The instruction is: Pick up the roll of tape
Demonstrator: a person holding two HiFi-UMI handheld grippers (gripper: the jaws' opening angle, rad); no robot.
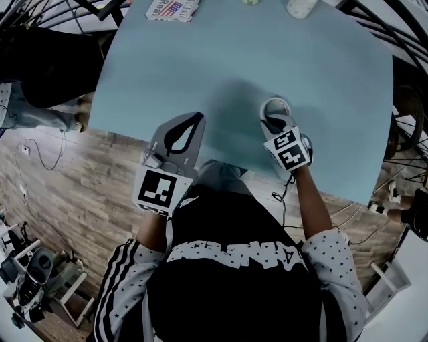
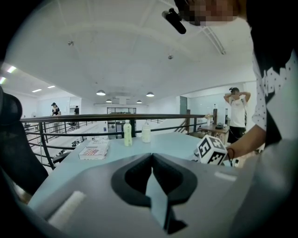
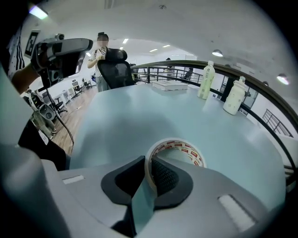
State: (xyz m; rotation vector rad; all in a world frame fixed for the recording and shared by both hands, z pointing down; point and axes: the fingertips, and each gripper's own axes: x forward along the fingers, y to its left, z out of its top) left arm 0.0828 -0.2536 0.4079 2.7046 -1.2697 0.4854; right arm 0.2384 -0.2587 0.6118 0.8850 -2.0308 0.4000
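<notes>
A roll of tape [image 1: 276,105], white with red print, lies flat on the pale blue table [image 1: 234,53] near its front right. My right gripper [image 1: 273,122] comes down on it from the near side. In the right gripper view the roll of tape [image 3: 181,145] has its near wall pinched between the two dark pads, one inside the ring and one outside, so my right gripper [image 3: 150,163] is shut on it. My left gripper [image 1: 198,115] hovers at the table's front edge, left of the roll, fingertips together and nothing held. In its own view my left gripper [image 2: 152,156] shows the tips meeting.
At the table's far side lie a flat box with flag print [image 1: 172,8] and two bottles [image 1: 301,7]. They appear as the box [image 3: 170,85] and bottles [image 3: 206,80] in the right gripper view. A railing [image 2: 116,118] runs behind the table. A black office chair [image 3: 114,69] stands at its left.
</notes>
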